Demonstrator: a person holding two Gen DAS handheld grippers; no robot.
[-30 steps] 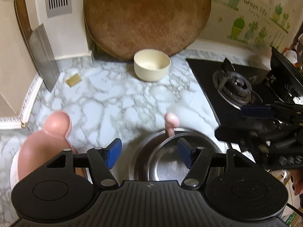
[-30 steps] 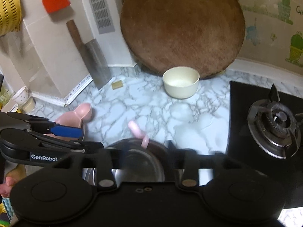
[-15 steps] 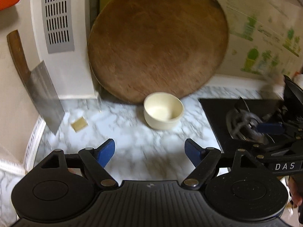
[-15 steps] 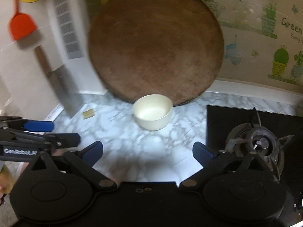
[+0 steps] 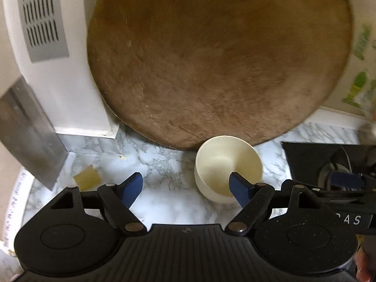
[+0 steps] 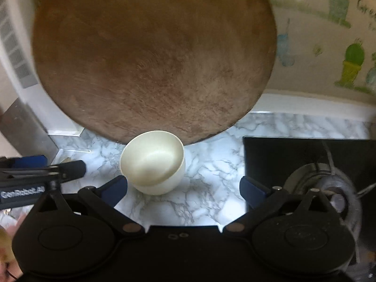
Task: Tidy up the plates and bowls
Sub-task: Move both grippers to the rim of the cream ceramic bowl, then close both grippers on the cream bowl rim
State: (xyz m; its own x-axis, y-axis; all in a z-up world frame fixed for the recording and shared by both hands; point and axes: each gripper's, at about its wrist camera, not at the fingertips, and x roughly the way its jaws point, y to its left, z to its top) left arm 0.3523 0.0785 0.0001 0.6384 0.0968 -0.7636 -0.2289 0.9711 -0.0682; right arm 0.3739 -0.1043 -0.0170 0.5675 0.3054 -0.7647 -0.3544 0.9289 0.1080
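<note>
Bowl [image 5: 225, 164] pickup is the step in hand, by judgement. Left gripper [image 5: 185, 185]: jaws spread wide, holding nothing; its right pad overlaps the bowl's near rim in view, contact uncertain. Right gripper [image 6: 183, 188]: jaws likewise spread and empty, the bowl just ahead of its left pad. Recommended: bring one pad inside the rim and one outside the wall, then close squarely to avoid tipping. The cream bowl stands upright on the marble countertop [image 6: 211, 197], just in front of the round wooden board [image 6: 152, 58] leaning against the wall. Gas stove [image 6: 317, 164] lies to the right; cleaver [image 5: 28, 136] to the left.
</note>
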